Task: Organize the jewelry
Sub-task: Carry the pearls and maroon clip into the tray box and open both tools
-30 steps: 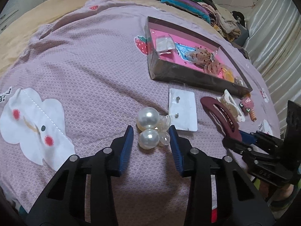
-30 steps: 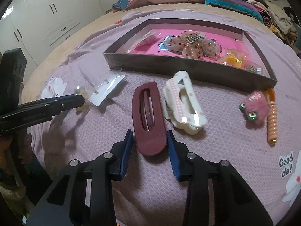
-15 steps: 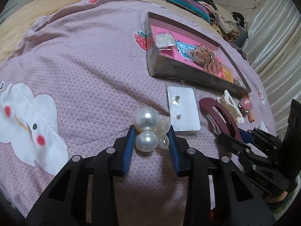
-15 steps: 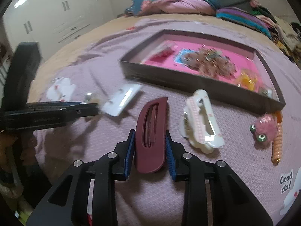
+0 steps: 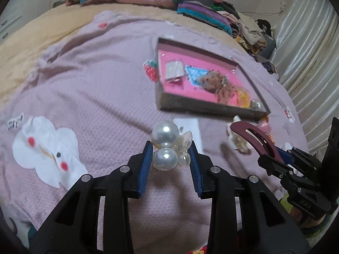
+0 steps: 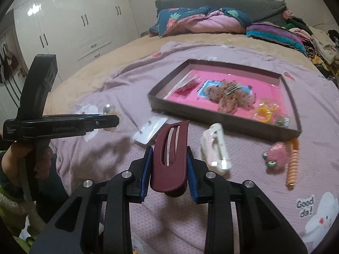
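Jewelry and hair pieces are split between the bed and an open tray, and each tong already carries one. From the left wrist, the left gripper (image 5: 170,158) is clamped on a pearl ornament (image 5: 167,146), two pearls stacked one above the other with a clear petal piece at their right; the blue pads press it from both sides and it hangs clear of the mauve bedspread (image 5: 95,80). The tray (image 5: 211,111) lies ahead and to the right of this gripper, its long axis running away toward the upper right, and one white earring card (image 5: 189,131) lies on the cloth between them. The right gripper (image 5: 277,154) shows at the right edge, nearer the tray's near corner, holding a maroon hair clip (image 5: 254,136) aloft. From the right wrist, that gripper (image 6: 169,167) pinches the lower half of the single maroon clip, whose long axis stands upright along the fingers; the tray sits straight ahead and slightly right, its long side facing the tongs. On the bedspread before it I count one earring card, one white claw clip (image 6: 216,148), one pink plush clip (image 6: 275,154) and one orange coil tie (image 6: 293,165). Both loads likely need carrying forward over the near wall.
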The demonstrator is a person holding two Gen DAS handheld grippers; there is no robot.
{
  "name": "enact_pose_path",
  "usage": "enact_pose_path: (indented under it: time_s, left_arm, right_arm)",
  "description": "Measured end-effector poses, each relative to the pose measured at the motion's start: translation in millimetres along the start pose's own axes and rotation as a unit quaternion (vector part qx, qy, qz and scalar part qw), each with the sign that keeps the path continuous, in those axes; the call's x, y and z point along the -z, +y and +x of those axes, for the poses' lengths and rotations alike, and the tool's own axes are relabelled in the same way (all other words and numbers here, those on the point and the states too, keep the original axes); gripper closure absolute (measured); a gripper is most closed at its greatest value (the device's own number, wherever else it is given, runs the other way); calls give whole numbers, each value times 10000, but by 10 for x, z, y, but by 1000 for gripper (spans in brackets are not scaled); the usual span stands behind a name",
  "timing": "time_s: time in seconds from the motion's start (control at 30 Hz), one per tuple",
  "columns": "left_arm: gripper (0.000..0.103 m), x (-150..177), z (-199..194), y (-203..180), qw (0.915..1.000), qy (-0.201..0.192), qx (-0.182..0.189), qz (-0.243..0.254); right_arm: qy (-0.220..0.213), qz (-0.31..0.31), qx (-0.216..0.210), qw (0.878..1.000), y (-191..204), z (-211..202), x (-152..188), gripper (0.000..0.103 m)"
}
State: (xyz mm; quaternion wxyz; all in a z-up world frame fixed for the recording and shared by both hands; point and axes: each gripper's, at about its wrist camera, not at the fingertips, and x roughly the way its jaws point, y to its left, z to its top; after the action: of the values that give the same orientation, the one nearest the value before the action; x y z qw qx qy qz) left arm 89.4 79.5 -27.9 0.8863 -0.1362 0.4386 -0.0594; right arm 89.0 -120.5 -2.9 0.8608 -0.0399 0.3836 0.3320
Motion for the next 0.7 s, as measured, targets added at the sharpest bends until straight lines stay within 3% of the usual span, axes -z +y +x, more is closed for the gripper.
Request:
enact_pose_path:
  time_s: [0.7]
  left_arm:
    - [77,-422,56,-1023,9961,-180,538,681]
  right_arm:
    - [-780,869,852,9895,-895,-900,26,74]
